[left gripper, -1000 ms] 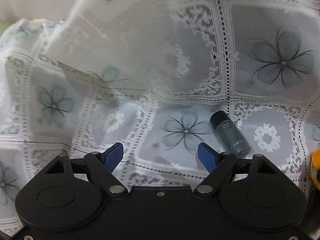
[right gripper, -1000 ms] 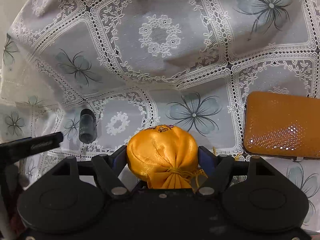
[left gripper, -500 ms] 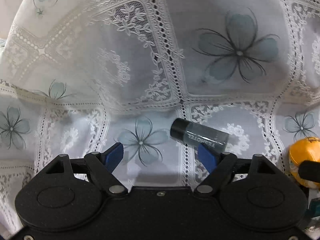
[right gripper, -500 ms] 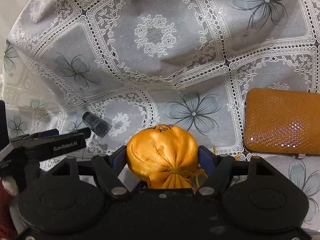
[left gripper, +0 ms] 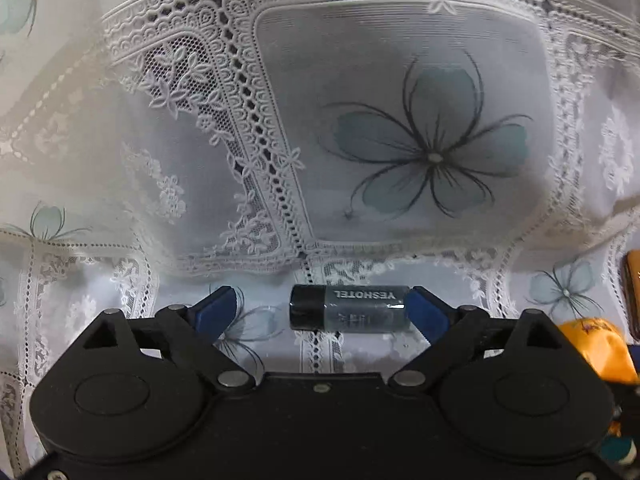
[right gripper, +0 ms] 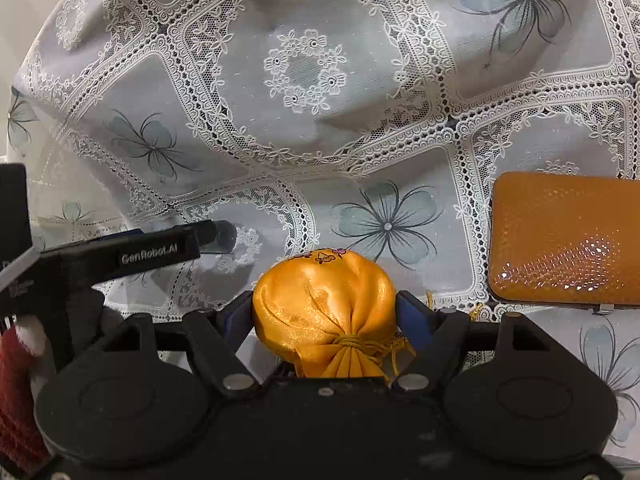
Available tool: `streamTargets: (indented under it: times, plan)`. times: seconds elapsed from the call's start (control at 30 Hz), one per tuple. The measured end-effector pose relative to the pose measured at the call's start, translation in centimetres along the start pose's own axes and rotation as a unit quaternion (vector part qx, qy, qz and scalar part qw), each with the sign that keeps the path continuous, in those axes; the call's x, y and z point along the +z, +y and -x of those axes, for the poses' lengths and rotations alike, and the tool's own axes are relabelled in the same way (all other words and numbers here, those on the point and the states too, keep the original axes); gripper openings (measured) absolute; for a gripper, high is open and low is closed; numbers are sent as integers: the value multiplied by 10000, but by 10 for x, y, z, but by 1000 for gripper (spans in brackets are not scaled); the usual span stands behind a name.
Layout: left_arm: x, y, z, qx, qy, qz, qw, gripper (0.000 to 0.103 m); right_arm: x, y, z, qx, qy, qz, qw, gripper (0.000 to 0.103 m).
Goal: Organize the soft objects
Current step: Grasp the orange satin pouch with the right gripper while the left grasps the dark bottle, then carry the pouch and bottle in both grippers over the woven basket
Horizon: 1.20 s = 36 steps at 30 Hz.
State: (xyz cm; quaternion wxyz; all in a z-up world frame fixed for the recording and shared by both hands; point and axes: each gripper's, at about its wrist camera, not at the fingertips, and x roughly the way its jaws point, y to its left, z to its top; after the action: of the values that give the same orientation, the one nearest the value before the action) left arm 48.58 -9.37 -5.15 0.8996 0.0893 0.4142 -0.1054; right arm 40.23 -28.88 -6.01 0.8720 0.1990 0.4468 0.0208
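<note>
Your left gripper (left gripper: 322, 308) is opening. The bottle (left gripper: 350, 309) lies on its side on the cloth (left gripper: 400, 80) between its fingers: right pad at the bottle's base, left pad well clear of the cap. Only the left view shows that gap; the right view hides most of the bottle behind the left gripper's arm. Your right gripper (right gripper: 324, 312) pinches the pouch (right gripper: 324, 304) on both sides, low over the cloth. Only the right view shows the whole orange case (right gripper: 564, 240), right of the pouch.
</note>
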Motion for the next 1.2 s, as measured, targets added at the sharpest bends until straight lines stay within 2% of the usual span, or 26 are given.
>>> streamTargets:
  times: [0.23, 0.33, 0.43, 0.57, 0.6, 0.67, 0.7, 0.83, 0.93, 1.03, 1.2]
  plan:
    - [20, -9, -11, 130, 91, -72, 9998, 89, 0, 0, 0, -14, -1, 4, 10000, 75]
    - [24, -16, -17, 10, 192, -3, 9998, 90, 0, 2, -1, -32, 7, 16, 10000, 75]
    - [17, -22, -12, -45, 134, -87, 9999, 91, 0, 3, -1, -47, 8, 43, 10000, 75]
    - [12, -24, -17, 120, 164, -194, 9996, 90, 0, 2, -2, -36, 11, 44, 10000, 75]
    - [11, -23, -18, 118, 185, -129, 9997, 89, 0, 2, -2, -33, 13, 48, 10000, 75]
    - [5, -18, -23, 63, 264, 34, 9996, 68, 0, 1, -2, -31, 15, 67, 10000, 75]
    - [5, -17, -25, 15, 309, 102, 9995, 65, 0, 1, -2, -28, 16, 75, 10000, 75]
    - [4, -12, -25, -103, 352, 361, 9987, 65, 0, 2, -1, -33, -2, 99, 9999, 74]
    - [-1, -7, -7, -56, 232, 473, 9986, 65, -1, 6, 1, -55, -83, 213, 9997, 70]
    - [-8, -6, 28, -30, 97, 568, 9983, 65, -4, 9, 6, 10, -252, 366, 9990, 69]
    - [-29, 4, 90, -72, 45, 832, 9965, 65, -6, 18, 9, -189, -399, 649, 9969, 67]
